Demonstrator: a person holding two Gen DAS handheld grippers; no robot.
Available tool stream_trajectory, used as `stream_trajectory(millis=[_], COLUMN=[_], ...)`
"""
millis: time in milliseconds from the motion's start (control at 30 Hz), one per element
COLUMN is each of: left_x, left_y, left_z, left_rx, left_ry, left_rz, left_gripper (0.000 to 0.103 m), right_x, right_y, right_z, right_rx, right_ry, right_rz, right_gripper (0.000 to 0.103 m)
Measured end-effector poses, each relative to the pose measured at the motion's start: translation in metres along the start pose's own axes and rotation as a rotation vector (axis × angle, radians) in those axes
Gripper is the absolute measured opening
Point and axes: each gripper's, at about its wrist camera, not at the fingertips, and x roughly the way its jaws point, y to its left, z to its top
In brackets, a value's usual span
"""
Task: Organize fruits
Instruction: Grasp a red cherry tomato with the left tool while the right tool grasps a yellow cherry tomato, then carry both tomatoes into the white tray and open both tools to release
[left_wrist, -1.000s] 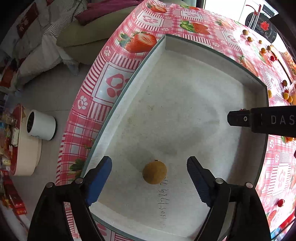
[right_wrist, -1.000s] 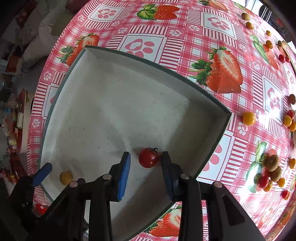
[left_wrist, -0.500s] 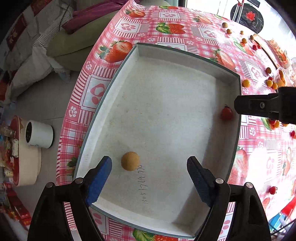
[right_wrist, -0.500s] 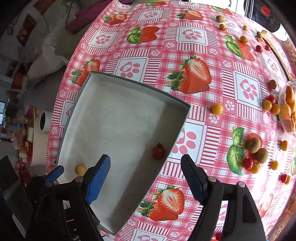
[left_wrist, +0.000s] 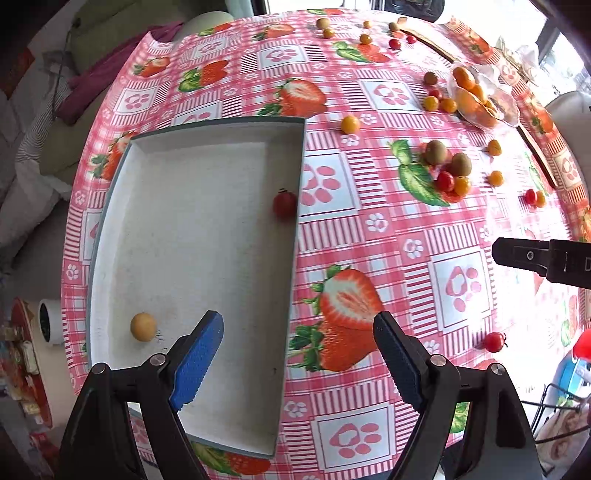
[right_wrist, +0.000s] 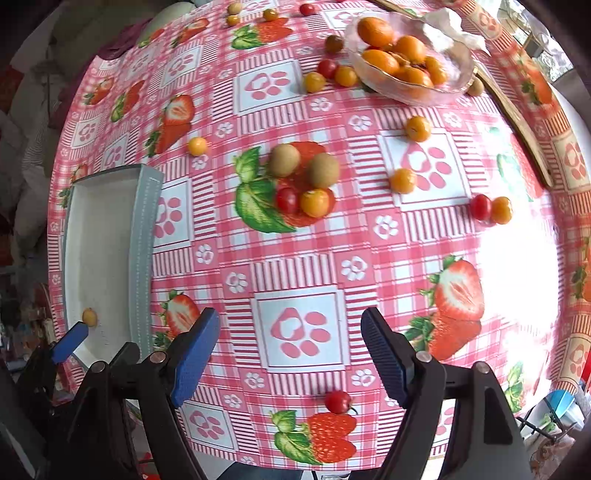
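Note:
A white tray (left_wrist: 184, 206) with a grey rim lies on the strawberry tablecloth; it holds a yellow fruit (left_wrist: 143, 326) near its front left and a cherry tomato (left_wrist: 284, 204) against its right wall. My left gripper (left_wrist: 297, 360) is open and empty, raised over the tray's right edge. My right gripper (right_wrist: 290, 356) is open and empty over the cloth right of the tray (right_wrist: 144, 221). A cherry tomato (right_wrist: 338, 401) lies just in front of it. Two kiwis, a tomato and a yellow fruit cluster (right_wrist: 303, 184) lies farther ahead.
A glass bowl of oranges (right_wrist: 410, 59) stands at the back right. Several small tomatoes and yellow fruits are scattered over the cloth, such as a pair (right_wrist: 491, 209) to the right. A wooden board (right_wrist: 517, 118) lies beyond. The table edge drops to the floor at left.
Both grippers have pulled back and swung right, away from the tray. The right gripper opened and left the cherry tomato in the tray. The yellow fruit stays in the tray.

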Motion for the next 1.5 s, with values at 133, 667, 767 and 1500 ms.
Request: stream_trajectory(millis=[133, 667, 767, 1500], left_x=[0.002, 0.010, 0.014, 0.037], left_y=[-0.030, -0.143, -0.150, -0.185], left_z=[0.001, -0.040, -0.040, -0.046], left_rx=[0.047, 0.144, 0.073, -0.001], left_ry=[0.012, 0.054, 0.054, 0.061], left_rz=[-0.030, -0.092, -0.087, -0.076], left_gripper=[0.084, 0.084, 0.084, 0.032], right_x=[-0.005, -0.016, -0.015, 0.012], right_y=[-0.052, -0.156, -0.162, -0.152], right_z=[-0.015, -0.023, -0.007, 0.073], right_rx=[0.081, 0.063, 0.000, -0.257], right_ry=[0.004, -0.062, -0.079, -0.142], right_rz=[-0.045, -0.149, -0.163, -0.158], right_gripper=[0.081, 0.081, 0.081, 0.026])
